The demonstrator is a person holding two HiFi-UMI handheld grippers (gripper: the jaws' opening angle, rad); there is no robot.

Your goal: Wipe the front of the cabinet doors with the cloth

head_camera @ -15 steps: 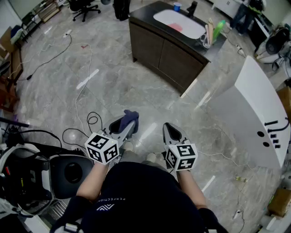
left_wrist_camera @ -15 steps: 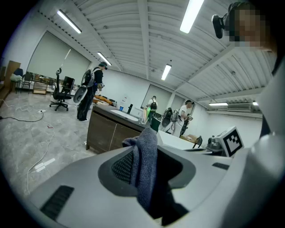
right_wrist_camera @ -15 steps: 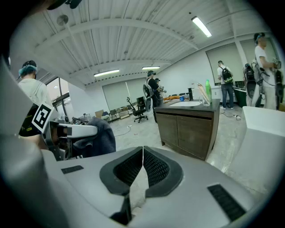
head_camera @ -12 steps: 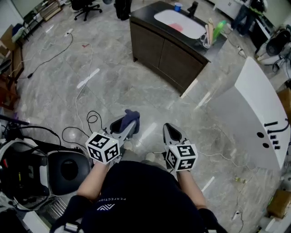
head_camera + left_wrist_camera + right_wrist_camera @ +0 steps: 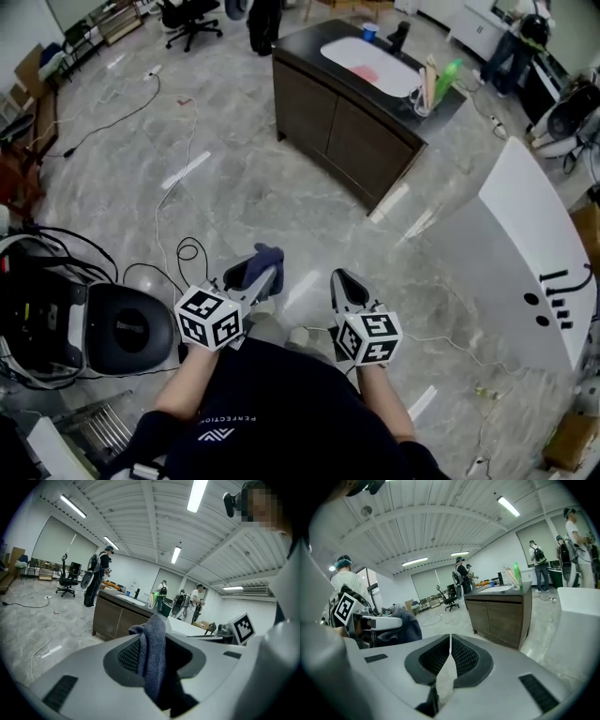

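**Marble-floored workshop: cloth gripped, cabinet well out of reach**

Grey marble floor (image 5: 234, 187) fills most of the head view, crossed by loose cables.

A dark blue-grey cloth (image 5: 150, 648) sits just below the centre of the head view, pinched in the left gripper (image 5: 261, 272). In the left gripper view its jaws are clamped on a fold. The rest of the cloth stands up above them in a loose bunch, probably so there is free fabric to press flat against a door.

Just to the right of it in the head view, the right gripper (image 5: 449, 656) holds nothing. Its jaws are pressed together at the tips, with only floor showing behind them. It seems to be carried along idle, since the wiping needs only the cloth hand.

Both grippers are held low and close to the person's body, pointing forward — a carrying posture, not a working one.

Well apart from them, at the upper centre of the head view, stands the dark brown cabinet (image 5: 347, 122). Its two closed doors (image 5: 328, 112) face the person at an angle. A white basin (image 5: 370, 58) is set into its black top, and a green bottle (image 5: 448, 70) stands at the top's right end.

A white panel (image 5: 534, 225) lies along the right edge of the frame. Wiping has not begun — the likely step now is closing the gap to the doors.
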